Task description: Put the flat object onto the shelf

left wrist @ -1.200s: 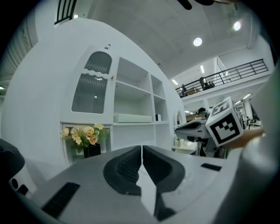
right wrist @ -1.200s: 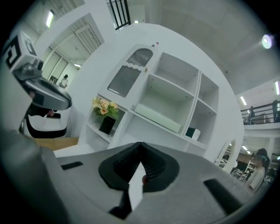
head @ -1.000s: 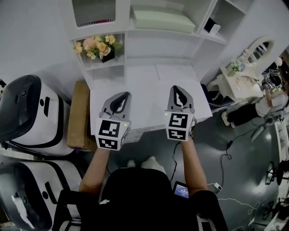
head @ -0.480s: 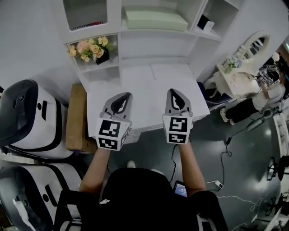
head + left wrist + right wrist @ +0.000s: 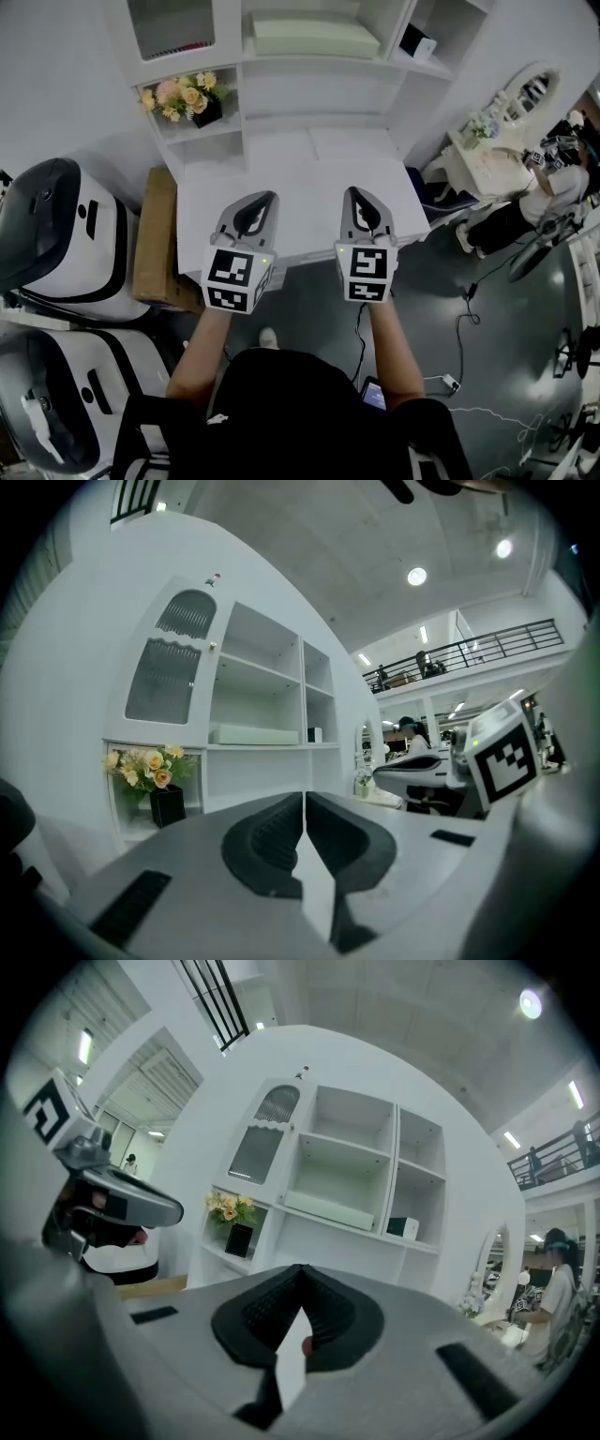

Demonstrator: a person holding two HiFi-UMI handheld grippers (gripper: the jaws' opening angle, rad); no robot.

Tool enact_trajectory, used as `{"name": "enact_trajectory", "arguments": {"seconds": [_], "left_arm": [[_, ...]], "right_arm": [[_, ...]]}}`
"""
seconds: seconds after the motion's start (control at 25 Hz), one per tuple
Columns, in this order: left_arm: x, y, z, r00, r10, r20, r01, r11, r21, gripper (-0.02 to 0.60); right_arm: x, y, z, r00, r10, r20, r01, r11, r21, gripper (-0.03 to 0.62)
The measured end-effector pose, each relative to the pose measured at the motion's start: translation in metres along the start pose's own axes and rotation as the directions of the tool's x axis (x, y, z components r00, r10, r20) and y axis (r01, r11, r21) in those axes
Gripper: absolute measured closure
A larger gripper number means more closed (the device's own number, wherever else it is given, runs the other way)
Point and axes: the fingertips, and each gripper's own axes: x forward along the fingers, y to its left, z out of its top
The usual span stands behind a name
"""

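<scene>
Flat object (image 5: 314, 37), a pale green slab, lies on the middle shelf (image 5: 323, 64) of a white wall unit at the far side of the scene, with a small box (image 5: 418, 43) in the compartment to its right and flowers (image 5: 183, 94) in a black vase in a lower compartment to its left. Well apart from it, a person holds the left tongs (image 5: 258, 199) and right tongs (image 5: 361, 194) side by side above the near part of a white counter (image 5: 300, 164). Both are pressed together with nothing between them. A brown box (image 5: 157, 239) stands just left of the counter, beside white machines (image 5: 56, 244)
</scene>
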Motion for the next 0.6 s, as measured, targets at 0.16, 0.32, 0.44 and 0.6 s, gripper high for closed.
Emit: {"name": "enact_trajectory", "arguments": {"seconds": [0.16,0.32,0.44,0.6], "left_arm": [[-0.008,-0.017,0.004,1.000,0.011,0.003,-0.011,1.000,0.005,0.571],[-0.016,-0.033,0.005,1.000,0.020,0.002,-0.020,1.000,0.011,0.571],[-0.021,-0.049,0.006,1.000,0.017,-0.003,-0.017,1.000,0.012,0.570],[-0.030,-0.068,0.009,1.000,0.016,-0.002,-0.016,1.000,0.014,0.571]], "right_arm": [[-0.017,-0.007,0.000,1.000,0.013,0.011,-0.013,1.000,0.013,0.592],[-0.034,-0.010,0.000,0.999,0.027,0.021,-0.027,1.000,0.014,0.592],[-0.050,-0.013,-0.001,0.999,0.033,0.028,-0.033,0.999,0.012,0.592],[-0.072,-0.016,-0.005,0.998,0.045,0.032,-0.046,0.999,0.016,0.592]]}}
